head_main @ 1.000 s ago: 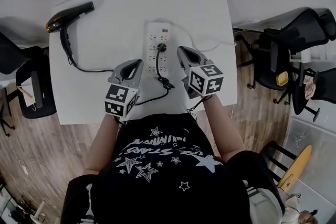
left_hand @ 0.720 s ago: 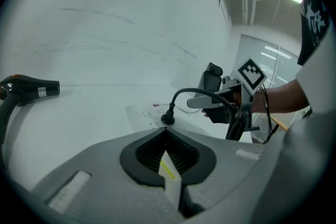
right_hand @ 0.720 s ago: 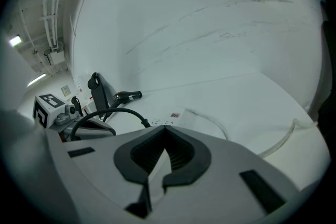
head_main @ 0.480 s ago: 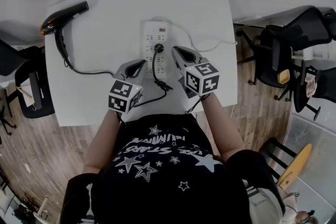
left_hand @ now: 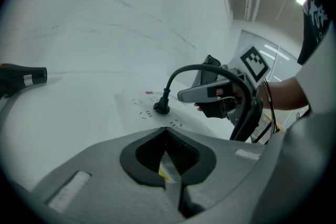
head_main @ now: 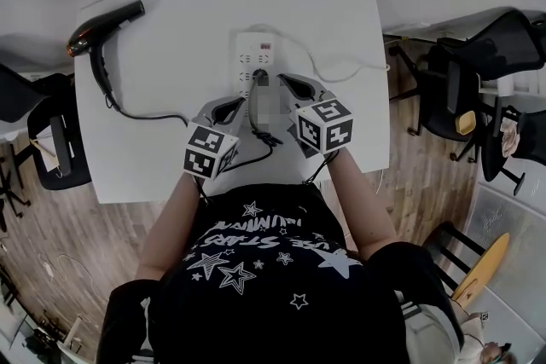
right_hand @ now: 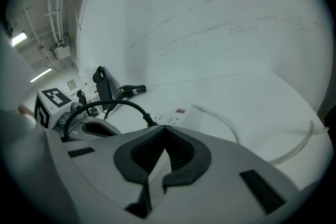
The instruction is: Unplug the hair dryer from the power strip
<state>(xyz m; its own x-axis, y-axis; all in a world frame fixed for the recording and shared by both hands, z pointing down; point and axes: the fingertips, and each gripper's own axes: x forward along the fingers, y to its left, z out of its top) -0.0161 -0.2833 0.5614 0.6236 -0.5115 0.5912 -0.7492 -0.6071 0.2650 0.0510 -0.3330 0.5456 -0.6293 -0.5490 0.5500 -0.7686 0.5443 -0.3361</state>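
Both my claws are pressed together and pinch nothing. My left gripper has its jaws shut tip to tip, and my right gripper is the same. Between them on the white table lies the white power strip. The black plug is still seated in one of its middle sockets. My left claw points at the strip's near end from the left. My right claw sits just beside the plug on the other side, and I cannot tell whether it touches anything. The black cord arches up from the plug, then runs across the table to the black hair dryer lying at the far left corner, well apart from the strip. The strip's own white cable trails off to the right edge.
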